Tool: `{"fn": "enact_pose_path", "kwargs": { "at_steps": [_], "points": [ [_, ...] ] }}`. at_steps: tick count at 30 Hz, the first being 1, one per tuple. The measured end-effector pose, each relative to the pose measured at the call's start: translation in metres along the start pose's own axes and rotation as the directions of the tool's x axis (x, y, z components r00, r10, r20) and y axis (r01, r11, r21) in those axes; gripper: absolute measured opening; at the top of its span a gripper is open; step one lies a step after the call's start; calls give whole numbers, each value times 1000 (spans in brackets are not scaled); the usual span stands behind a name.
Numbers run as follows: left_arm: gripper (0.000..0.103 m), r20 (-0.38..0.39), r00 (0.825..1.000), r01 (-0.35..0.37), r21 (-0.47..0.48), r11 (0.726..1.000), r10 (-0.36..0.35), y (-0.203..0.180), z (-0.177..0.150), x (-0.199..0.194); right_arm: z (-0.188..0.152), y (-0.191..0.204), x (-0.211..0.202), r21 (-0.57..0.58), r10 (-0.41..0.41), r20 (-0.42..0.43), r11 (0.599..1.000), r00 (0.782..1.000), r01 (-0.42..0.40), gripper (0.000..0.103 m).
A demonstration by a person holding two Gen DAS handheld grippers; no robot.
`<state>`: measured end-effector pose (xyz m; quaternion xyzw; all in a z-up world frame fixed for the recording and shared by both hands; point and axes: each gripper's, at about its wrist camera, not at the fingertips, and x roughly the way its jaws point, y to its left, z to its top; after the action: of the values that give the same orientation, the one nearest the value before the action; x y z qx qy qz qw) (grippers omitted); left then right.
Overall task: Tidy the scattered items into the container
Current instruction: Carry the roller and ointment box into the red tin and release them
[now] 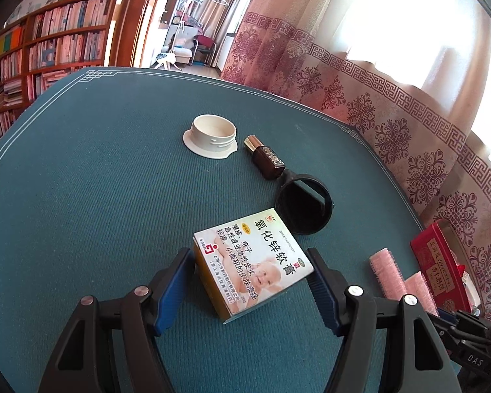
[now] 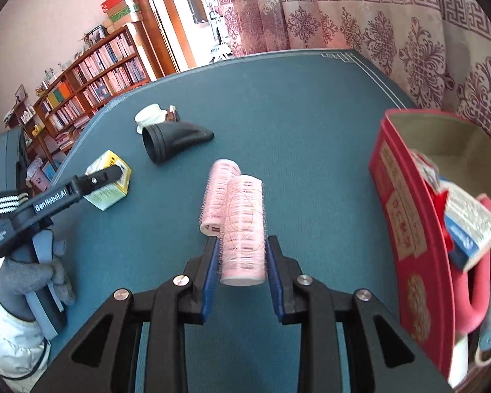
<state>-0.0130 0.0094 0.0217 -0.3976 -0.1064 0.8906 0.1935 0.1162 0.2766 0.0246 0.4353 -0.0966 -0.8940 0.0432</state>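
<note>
My left gripper [image 1: 250, 278] is open, its blue pads on either side of a white and yellow ointment box [image 1: 252, 262] that lies on the green table mat [image 1: 98, 213]. In the right wrist view the left gripper [image 2: 104, 177] reaches over that box [image 2: 109, 183]. My right gripper [image 2: 242, 262] is shut on a pink hair roller [image 2: 244, 229], held just above the mat. A second pink roller [image 2: 217, 190] lies beside it. The red container [image 2: 409, 229] stands at the right, holding several items.
A black funnel-shaped nozzle [image 1: 302, 208], a brown lipstick [image 1: 266, 159] and a white jar lid [image 1: 211, 134] lie further out on the mat. Patterned curtains hang behind the table's far edge. A bookshelf stands at the left.
</note>
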Motion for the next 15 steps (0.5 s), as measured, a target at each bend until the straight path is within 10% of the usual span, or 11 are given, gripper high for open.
{"fn": "enact_pose_path", "kwargs": {
  "at_steps": [15],
  "points": [
    [70, -37, 998, 58, 59, 997, -56, -40, -27, -16, -20, -22, -57, 78, 0, 130, 997, 992, -10, 31]
  ]
}}
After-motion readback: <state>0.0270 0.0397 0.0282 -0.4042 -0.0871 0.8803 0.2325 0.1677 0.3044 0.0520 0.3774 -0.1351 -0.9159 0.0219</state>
